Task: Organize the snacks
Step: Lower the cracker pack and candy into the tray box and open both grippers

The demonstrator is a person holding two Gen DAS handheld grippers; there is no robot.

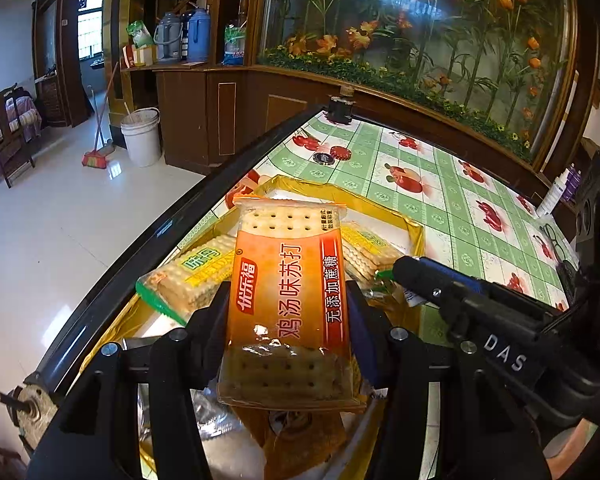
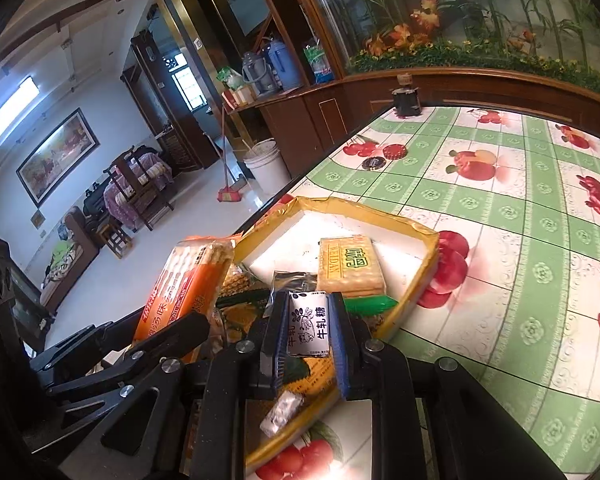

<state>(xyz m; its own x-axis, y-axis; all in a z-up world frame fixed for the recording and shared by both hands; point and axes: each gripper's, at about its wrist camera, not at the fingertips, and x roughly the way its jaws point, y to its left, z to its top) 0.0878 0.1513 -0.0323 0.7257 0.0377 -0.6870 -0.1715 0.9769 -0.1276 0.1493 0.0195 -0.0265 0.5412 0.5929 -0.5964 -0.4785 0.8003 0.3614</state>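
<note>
Gripping an orange cracker pack (image 1: 290, 304), the left gripper (image 1: 288, 312) has its jaws closed on the pack's long sides; pack upright, raised over the tray (image 1: 414, 230). Right gripper (image 2: 306, 330): jaws narrow, clamped on a small white nougat packet (image 2: 309, 328), also above the tray.

Tray contents: yellow-labelled cracker pack (image 2: 350, 266) at 12 o'clock of the right gripper, lying flat; a second one (image 1: 188, 280) at 10 o'clock of the left gripper, tilted over the tray's rim; a silver wrapper (image 2: 281, 414) low in the right view.

Tray sits at the edge of a fruit-print tablecloth (image 2: 500, 220). Red disc (image 2: 395, 152) and dark motor-like object (image 2: 406, 100) well apart, at 12 to 1 o'clock.
</note>
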